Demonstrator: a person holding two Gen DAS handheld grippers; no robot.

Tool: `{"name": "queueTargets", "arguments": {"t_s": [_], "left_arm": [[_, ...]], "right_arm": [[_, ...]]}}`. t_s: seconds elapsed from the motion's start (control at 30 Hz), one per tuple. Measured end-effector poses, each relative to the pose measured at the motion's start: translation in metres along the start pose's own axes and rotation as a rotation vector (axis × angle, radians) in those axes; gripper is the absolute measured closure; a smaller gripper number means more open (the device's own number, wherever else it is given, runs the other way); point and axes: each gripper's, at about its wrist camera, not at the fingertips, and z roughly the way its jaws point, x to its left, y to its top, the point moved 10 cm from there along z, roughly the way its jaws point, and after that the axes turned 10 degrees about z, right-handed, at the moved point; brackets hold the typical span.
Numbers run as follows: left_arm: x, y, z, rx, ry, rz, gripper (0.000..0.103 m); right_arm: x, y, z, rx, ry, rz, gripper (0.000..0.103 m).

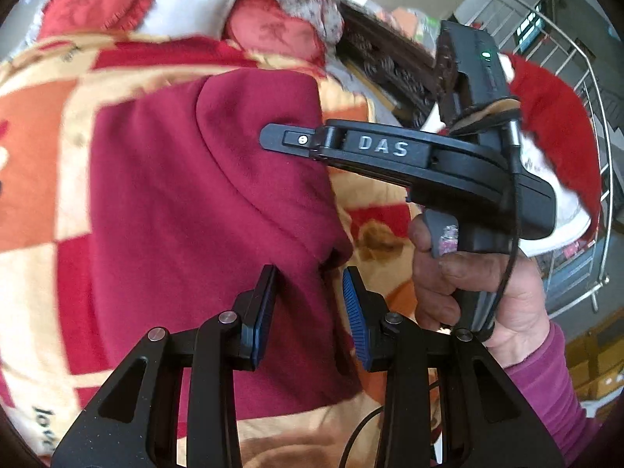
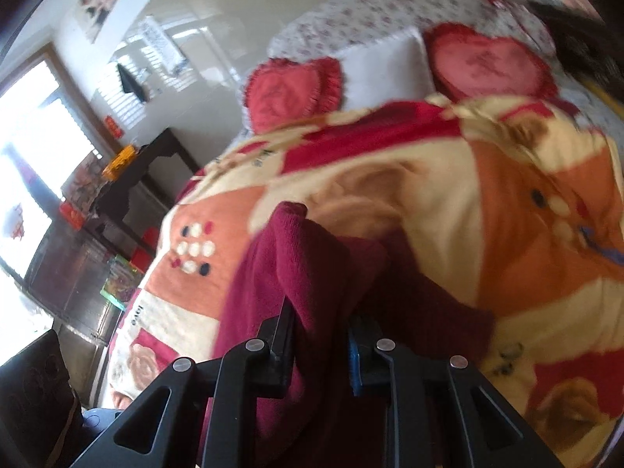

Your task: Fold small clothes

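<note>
A maroon fleece garment (image 1: pixel 175 195) lies on a patterned orange, red and cream blanket (image 1: pixel 39 136). My left gripper (image 1: pixel 310 308) is over its near right corner, and maroon cloth fills the gap between the blue pads (image 1: pixel 355 312). A person's hand (image 1: pixel 468 284) holds my right gripper (image 1: pixel 269 138), seen side-on, with its tip on a raised fold of the garment. In the right wrist view, my right gripper (image 2: pixel 321 323) is shut on a bunched-up edge of the garment (image 2: pixel 312 265), which stands above the blanket (image 2: pixel 507 234).
Two red heart-shaped cushions (image 2: pixel 288 89) and a white pillow (image 2: pixel 382 70) lie at the head of the bed. A dark side table (image 2: pixel 148 163) with clutter stands beside the bed near a bright window. A metal railing (image 1: pixel 577 97) runs behind the right hand.
</note>
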Motion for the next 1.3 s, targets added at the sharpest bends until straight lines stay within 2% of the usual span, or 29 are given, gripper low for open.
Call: {"name": "queueTargets", "arguments": {"t_s": [0.1, 0.17, 0.23, 0.3, 0.37, 0.47, 0.6, 0.73, 0.8, 0.93, 0.97, 1.0, 1.07, 1.13, 1.2, 1.3], "left_arm": [[-0.006, -0.010, 0.011, 0.061, -0.012, 0.026, 0.069], [-0.009, -0.011, 0.002, 0.056, 0.001, 0.069, 0.069], [-0.006, -0.006, -0.017, 0.021, 0.030, 0.112, 0.069], [0.002, -0.005, -0.034, -0.009, 0.063, 0.124, 0.066], [0.014, -0.007, -0.043, -0.017, 0.085, 0.110, 0.065], [0.035, -0.017, -0.041, 0.001, 0.138, 0.073, 0.065], [0.061, -0.032, -0.024, 0.048, 0.176, 0.010, 0.065], [0.065, -0.043, -0.013, 0.069, 0.185, 0.001, 0.065], [0.065, -0.044, -0.005, 0.074, 0.183, 0.002, 0.065], [0.065, -0.045, 0.004, 0.084, 0.209, 0.006, 0.065], [0.065, -0.045, 0.005, 0.085, 0.223, 0.012, 0.065], [0.065, -0.045, 0.005, 0.086, 0.232, 0.017, 0.065], [0.064, -0.047, 0.006, 0.087, 0.245, 0.028, 0.065], [0.065, -0.048, 0.006, 0.085, 0.250, 0.032, 0.065], [0.066, -0.048, 0.005, 0.084, 0.252, 0.031, 0.065], [0.065, -0.047, 0.006, 0.083, 0.256, 0.027, 0.065]], "right_arm": [[-0.033, -0.014, 0.014, 0.047, -0.039, 0.060, 0.083], [-0.048, -0.025, 0.024, 0.092, -0.022, 0.109, 0.081], [-0.053, -0.026, 0.025, 0.089, 0.029, 0.143, 0.074], [-0.050, -0.022, 0.022, 0.065, 0.080, 0.166, 0.042], [-0.045, -0.015, 0.022, 0.037, 0.120, 0.184, 0.032], [-0.041, -0.009, 0.035, 0.044, 0.099, 0.161, 0.032], [-0.033, 0.004, 0.040, -0.013, -0.034, 0.038, 0.075], [-0.029, 0.020, 0.027, -0.080, -0.142, -0.084, 0.085], [-0.042, 0.027, 0.028, -0.092, -0.204, -0.107, 0.085], [-0.074, 0.018, 0.049, -0.040, -0.267, -0.036, 0.085], [-0.075, 0.018, 0.047, -0.057, -0.265, -0.030, 0.083], [-0.074, 0.018, 0.040, -0.073, -0.262, -0.018, 0.074], [-0.069, 0.017, 0.026, -0.098, -0.279, -0.003, 0.062], [-0.061, 0.014, 0.009, -0.118, -0.259, 0.003, 0.059], [-0.045, 0.004, -0.004, -0.111, -0.208, -0.012, 0.054], [-0.029, -0.015, -0.013, -0.096, -0.185, -0.035, 0.049]]}}
